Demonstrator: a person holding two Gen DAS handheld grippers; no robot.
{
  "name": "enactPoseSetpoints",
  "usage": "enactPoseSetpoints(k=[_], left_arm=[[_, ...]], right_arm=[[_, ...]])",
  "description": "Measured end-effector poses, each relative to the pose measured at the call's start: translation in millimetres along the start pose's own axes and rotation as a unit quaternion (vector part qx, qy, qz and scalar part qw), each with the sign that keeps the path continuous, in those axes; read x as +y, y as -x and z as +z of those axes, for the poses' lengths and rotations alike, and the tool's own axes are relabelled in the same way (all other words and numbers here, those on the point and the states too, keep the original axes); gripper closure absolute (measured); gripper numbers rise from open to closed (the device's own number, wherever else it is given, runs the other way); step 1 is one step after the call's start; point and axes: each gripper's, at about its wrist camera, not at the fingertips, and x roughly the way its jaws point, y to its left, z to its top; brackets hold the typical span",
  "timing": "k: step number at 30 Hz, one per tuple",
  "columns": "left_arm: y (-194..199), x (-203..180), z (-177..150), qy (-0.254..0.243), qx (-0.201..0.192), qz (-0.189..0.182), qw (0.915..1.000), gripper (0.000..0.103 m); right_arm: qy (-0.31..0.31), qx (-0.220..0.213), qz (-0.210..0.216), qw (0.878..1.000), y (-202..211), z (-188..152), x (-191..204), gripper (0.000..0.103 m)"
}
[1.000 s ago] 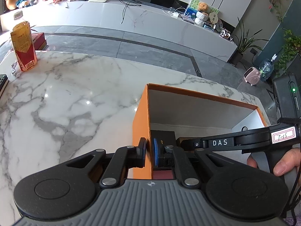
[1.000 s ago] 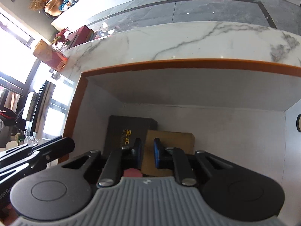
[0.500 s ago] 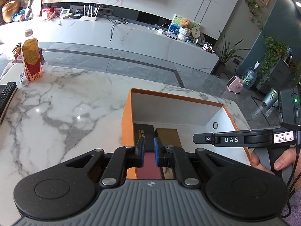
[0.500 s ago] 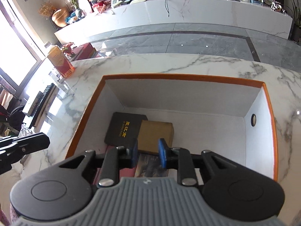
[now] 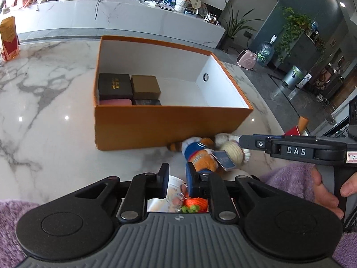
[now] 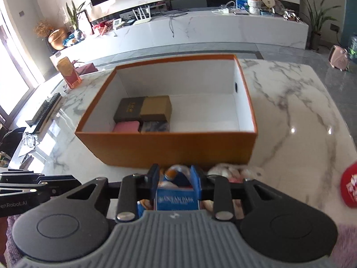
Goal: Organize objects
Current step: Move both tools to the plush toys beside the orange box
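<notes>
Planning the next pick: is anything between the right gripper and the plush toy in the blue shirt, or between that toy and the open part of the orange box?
Nothing visible blocks the right gripper from the plush toy. Between the toy and the orange box stands only the box's near wall; the floor behind it looks bare.

Bright daylight from windows (image 6: 13,71) at the left, overexposed there, specular glints on the marble table (image 5: 44,111), fisheye bending at the edges, right wrist view motion-blurred (plush toys (image 6: 223,172) smeared), left view sharper
</notes>
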Motion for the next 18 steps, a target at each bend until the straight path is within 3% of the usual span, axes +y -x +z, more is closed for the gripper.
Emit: enactPoseSetpoints(k=[7, 12, 18], left_arm=[[-17.3, -41.9, -16.3, -0.059, 0.014, 0.003, 0.9981, 0.078], [-32.8, -62.3, -18.4, -0.096, 0.018, 0.011, 0.9952, 0.068], [-56.1, -84.6, -11.1, -0.171, 0.034, 0.043, 0.9838, 0.052]], right_arm=[[-0.087, 0.031, -0.018, 0.996, 7.1, -54.7, -38.4, 0.069], [-0.116, 0.028, -0.017, 0.993, 6.9, -63.3, -50.9, 0.063], [-0.134, 0.025, -0.013, 0.991, 1.3, -60.5, -60.5, 0.062]])
